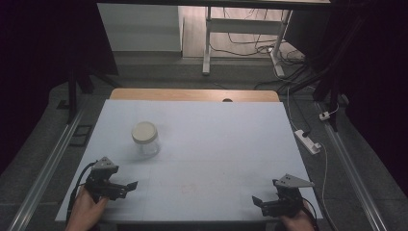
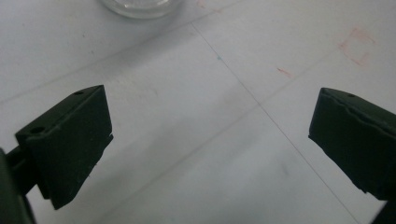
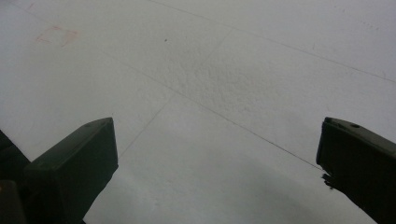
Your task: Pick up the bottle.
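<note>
A white worktop [image 1: 202, 139] seen from above, with a person's two hands coming in at its near edge, each holding a black set of tongs. The left tongs [image 1: 129, 186] sit low at the near left corner, held by the left hand [image 1: 85, 210], and point toward the middle of the worktop. The right tongs [image 1: 257, 201] sit at the near right corner, held by the right hand [image 1: 297, 222], and point left along the near edge. Both are wide open and hold nothing: in the left gripper view the left tongs [image 2: 210, 135] show two black jaws far apart with bare white surface between them, and in the right gripper view the right tongs [image 3: 217, 154] look the same. A clear glass jar [image 1: 145, 138] with a cream-coloured lid [image 1: 144, 131] stands upright on the left half of the worktop, farther from the person than the left tongs, near them but apart. The bottom of the jar [image 2: 140, 7] just shows at the top edge of the left gripper view, ahead of the open jaws. Faint red marks [image 2: 357, 46] stain the white surface near the middle. Beyond the worktop lies a grey floor with a white power strip [image 1: 308, 141] and loose cables at the right.
</note>
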Motion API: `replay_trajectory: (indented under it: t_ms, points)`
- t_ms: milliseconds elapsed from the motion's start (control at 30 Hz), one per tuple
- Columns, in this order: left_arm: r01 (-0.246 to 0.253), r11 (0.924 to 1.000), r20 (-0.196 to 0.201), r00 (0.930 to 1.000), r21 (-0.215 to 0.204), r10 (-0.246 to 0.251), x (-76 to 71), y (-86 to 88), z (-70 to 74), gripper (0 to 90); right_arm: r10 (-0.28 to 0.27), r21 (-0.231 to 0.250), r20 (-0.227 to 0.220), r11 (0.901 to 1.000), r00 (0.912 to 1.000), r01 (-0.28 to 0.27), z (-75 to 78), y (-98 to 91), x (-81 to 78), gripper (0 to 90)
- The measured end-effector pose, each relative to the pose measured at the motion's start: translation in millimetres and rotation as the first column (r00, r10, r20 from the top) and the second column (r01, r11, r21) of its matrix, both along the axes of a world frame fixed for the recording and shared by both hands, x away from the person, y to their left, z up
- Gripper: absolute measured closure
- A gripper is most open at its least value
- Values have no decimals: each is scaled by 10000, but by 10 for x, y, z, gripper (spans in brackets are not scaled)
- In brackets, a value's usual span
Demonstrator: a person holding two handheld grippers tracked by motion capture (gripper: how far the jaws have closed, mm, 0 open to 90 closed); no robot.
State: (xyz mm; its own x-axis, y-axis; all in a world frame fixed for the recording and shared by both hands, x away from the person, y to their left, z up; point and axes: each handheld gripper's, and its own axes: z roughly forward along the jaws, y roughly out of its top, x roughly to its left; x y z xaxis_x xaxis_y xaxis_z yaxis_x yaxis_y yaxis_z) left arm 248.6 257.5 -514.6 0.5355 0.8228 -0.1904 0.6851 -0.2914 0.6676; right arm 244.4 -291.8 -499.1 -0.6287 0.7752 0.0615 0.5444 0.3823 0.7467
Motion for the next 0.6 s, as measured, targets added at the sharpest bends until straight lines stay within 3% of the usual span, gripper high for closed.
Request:
replay_trajectory:
  t_ms: [600]
  points:
    - [233, 9994, 474, 9986, 272, -245, 490, -86, 2, 0, 34, -16, -67, 10000, 10000, -34, -3, 4, 4, 0]
